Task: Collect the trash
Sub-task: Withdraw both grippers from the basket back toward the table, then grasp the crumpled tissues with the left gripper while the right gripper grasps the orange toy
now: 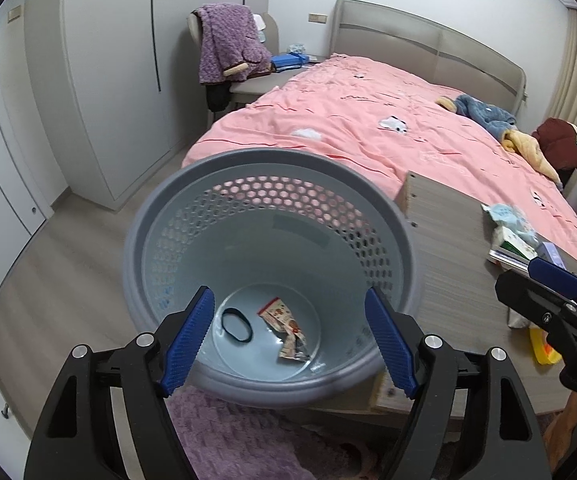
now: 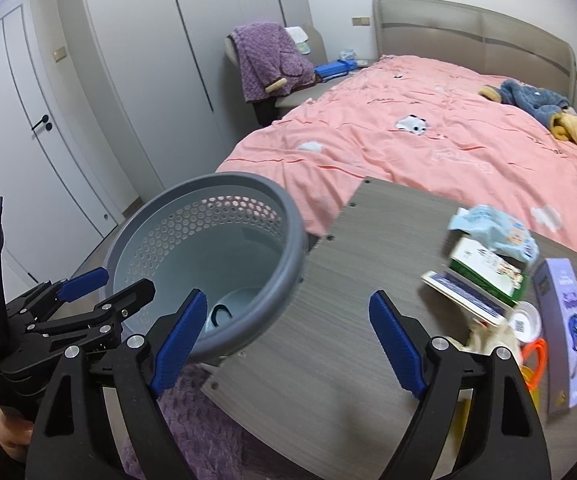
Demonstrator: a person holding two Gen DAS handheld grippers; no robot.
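Beside the pink bed, both claws gape empty, left claw over the basket holding perhaps a wrapper.

Two grippers, both wide open

The left gripper tips downward with its blue fingers spread and nothing between them. The right gripper tips down too, empty. A hand holds the left one's handle.

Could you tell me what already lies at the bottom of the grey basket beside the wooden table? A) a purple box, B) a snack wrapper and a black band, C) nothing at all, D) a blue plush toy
B: in the left wrist view the basket holds a crumpled snack wrapper next to a black band on its floor.
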